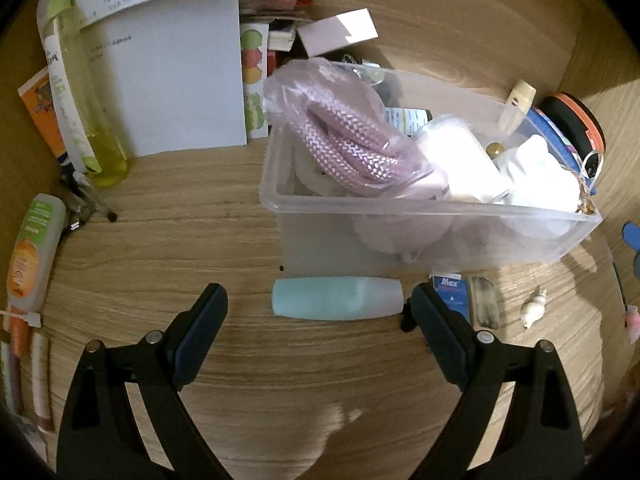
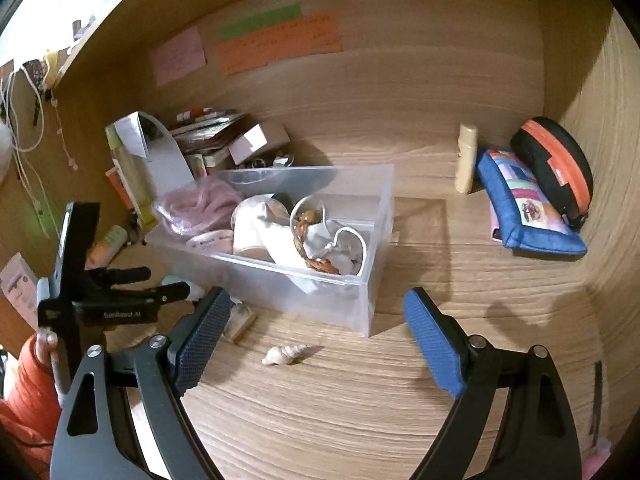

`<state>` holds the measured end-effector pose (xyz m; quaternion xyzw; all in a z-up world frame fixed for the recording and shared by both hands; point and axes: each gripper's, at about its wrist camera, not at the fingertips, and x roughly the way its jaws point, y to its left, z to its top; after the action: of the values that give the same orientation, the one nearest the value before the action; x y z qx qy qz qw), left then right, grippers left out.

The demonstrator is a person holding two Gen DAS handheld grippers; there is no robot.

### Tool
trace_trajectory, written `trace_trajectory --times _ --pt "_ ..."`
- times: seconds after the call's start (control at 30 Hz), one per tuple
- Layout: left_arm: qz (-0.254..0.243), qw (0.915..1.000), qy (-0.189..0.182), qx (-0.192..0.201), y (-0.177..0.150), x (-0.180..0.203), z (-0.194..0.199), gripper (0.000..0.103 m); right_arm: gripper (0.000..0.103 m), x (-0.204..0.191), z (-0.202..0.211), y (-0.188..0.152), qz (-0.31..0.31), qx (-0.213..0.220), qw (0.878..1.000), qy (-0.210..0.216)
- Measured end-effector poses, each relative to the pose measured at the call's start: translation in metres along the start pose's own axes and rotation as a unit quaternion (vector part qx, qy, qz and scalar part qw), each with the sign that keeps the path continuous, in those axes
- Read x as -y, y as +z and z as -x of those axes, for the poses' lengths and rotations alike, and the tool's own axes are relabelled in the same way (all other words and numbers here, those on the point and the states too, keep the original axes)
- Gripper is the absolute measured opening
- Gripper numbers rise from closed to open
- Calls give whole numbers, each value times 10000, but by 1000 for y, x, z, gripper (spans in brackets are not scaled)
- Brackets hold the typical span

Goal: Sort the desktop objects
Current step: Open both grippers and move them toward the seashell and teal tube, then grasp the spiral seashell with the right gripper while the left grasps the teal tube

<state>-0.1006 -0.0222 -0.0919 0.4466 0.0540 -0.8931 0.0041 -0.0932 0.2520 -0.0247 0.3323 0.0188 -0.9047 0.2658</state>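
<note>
Left gripper is hovering with fingers wide, lining up on the pale teal bottle lying just near of the clear bin; next it needs to straddle and squeeze it. Right gripper, also spread and empty, is idling; only its view is showing the blue pouch far right

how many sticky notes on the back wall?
3: pink note at left, green note upper middle, orange note just below it. None seem hidden.
</note>
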Motion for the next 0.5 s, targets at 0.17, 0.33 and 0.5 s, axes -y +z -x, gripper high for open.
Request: trace_trajectory --times 0.17,0.33,0.5 --pt "80 9999 28 -115 -1 0 -9 94 87 -5 -23 -11 125 -557 9982 176" --pt "17 9999 132 -106 -1 2 -14 94 87 -11 -46 -20 176 -974 9944 370" --pt "30 9998 196 -60 -2 3 -15 94 85 -20 -65 -25 426 -1290 9900 380"
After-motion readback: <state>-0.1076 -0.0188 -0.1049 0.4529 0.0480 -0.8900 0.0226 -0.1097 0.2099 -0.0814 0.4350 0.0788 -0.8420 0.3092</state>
